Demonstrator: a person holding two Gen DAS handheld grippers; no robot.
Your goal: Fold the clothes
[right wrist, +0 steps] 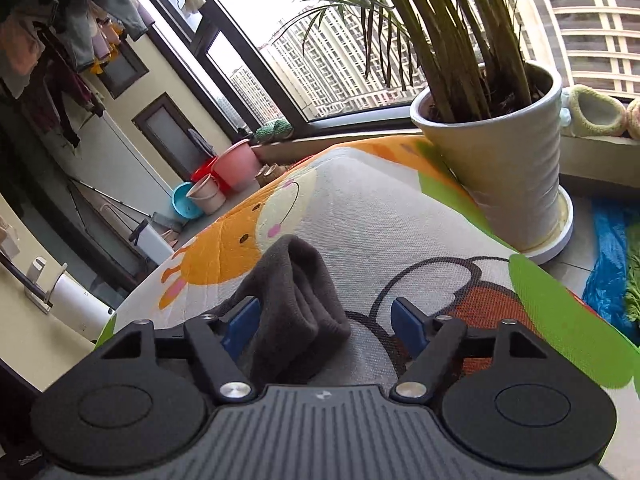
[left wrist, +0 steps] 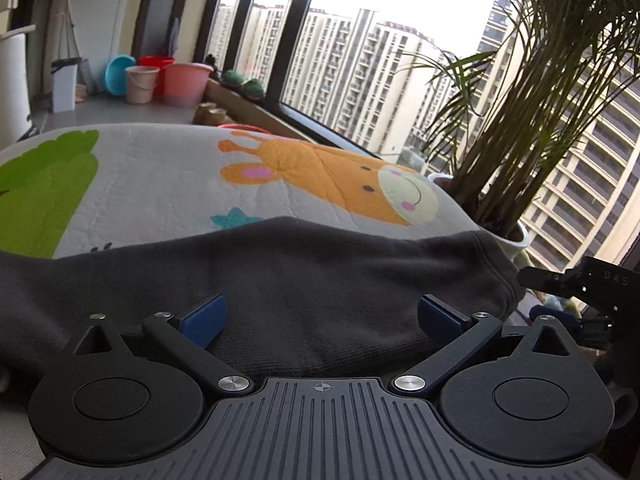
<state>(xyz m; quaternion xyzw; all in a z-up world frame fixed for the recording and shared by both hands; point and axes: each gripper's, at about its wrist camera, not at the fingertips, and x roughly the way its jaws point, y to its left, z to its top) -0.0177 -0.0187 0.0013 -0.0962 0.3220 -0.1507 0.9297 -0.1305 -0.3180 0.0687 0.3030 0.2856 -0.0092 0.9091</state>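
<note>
On my left, the left gripper (left wrist: 322, 318) hangs over the dark grey garment (left wrist: 280, 280), its blue pads spread wide with cloth beneath and between them but nothing pinched, so I call it released. The garment lies across the cartoon play mat (left wrist: 168, 184), its hem reaching toward the mat's right edge near the potted palm (left wrist: 516, 236). Further right, the right gripper (right wrist: 324, 326) has a bunched, folded end of the same grey cloth standing between its jaws; the left pad touches it while the right pad stands clear, so it is not yet clamped. My worry is that closing here catches only some of the stacked layers and the fold slides apart when I lift, or that the cloth slumps off the mat's edge. A wide swing to the right could also knock the ribbed white pot (right wrist: 500, 160). The only writing I can read is "DAS" on the black hardware at the left view's right edge; nothing else is legible.
</note>
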